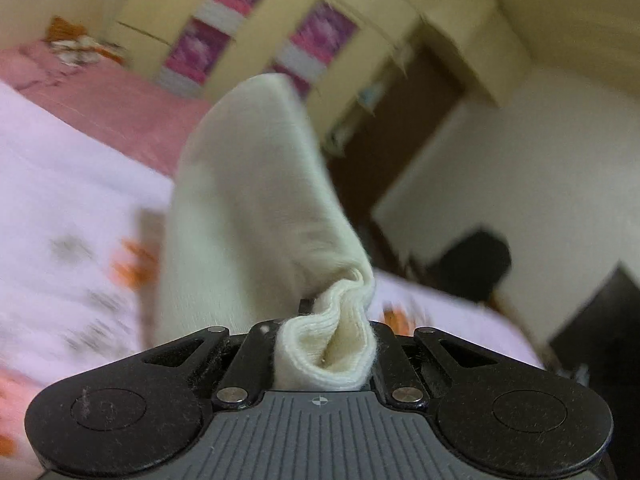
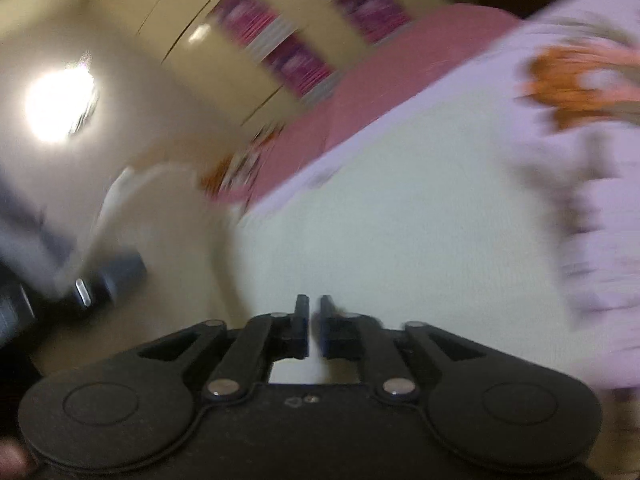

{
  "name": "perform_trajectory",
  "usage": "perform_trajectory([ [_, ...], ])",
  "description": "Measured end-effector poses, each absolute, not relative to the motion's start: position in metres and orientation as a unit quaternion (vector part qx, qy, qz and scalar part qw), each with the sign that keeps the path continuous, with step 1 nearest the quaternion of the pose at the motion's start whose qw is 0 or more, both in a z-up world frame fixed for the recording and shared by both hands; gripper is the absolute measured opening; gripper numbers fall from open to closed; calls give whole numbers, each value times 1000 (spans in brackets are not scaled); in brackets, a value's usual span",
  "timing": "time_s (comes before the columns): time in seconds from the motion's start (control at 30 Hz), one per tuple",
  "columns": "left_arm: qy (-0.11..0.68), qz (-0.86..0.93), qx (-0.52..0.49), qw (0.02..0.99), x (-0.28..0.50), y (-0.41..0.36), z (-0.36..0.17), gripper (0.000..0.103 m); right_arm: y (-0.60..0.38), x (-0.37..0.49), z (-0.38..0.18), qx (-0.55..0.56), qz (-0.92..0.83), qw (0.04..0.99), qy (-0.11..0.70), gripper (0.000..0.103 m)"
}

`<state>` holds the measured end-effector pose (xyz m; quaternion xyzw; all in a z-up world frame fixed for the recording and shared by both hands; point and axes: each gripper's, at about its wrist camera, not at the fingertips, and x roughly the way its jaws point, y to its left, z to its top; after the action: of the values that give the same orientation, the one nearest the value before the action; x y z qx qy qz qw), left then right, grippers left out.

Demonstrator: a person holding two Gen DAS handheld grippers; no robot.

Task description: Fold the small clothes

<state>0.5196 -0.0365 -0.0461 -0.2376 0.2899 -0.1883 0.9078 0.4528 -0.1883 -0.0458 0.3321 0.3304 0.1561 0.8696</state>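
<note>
The left gripper (image 1: 326, 344) is clamped on the ribbed cuff of a cream knit sock (image 1: 256, 216); the cuff bunches into a soft fold at lower centre of the left wrist view, hiding both fingertips. From there the sock rises as a smooth, rounded tongue toward upper centre, with a fine, fuzzy weave. Behind it, at left, lies a pale lilac bedsheet (image 1: 60, 184) with blurred orange and grey print, and a pink cover (image 1: 120, 108) beyond. A cream wardrobe (image 1: 256, 36) with magenta panels fills the upper frame. In the right wrist view, the right gripper (image 2: 314, 320) has its black jaws drawn to a narrow gap with nothing visible between them. Heavy motion blur smears this view; a bright lamp (image 2: 60, 108) glares at upper left, and the objects at lower left cannot be identified.
</note>
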Motion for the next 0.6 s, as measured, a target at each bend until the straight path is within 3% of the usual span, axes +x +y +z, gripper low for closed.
perform_trajectory([
  [0.13,365,-218,-166,890,522,-102,-66,11,-257,442,-48,408,129,844,323,27],
  [0.2,357,-252,-140,889,507,-118,-61,44,-280,435,-51,434,130,833,319,30],
  [0.23,339,-266,-136,892,498,-118,-54,67,-289,431,-50,441,129,830,315,34],
  [0.3,305,-253,-141,907,484,-102,-37,69,-300,425,-48,447,125,830,311,56],
  [0.47,271,-162,-186,931,490,-21,-20,69,-298,425,-48,449,160,822,312,55],
  [0.6,315,-111,-209,919,508,13,-46,69,-276,438,-43,414,180,829,330,53],
])
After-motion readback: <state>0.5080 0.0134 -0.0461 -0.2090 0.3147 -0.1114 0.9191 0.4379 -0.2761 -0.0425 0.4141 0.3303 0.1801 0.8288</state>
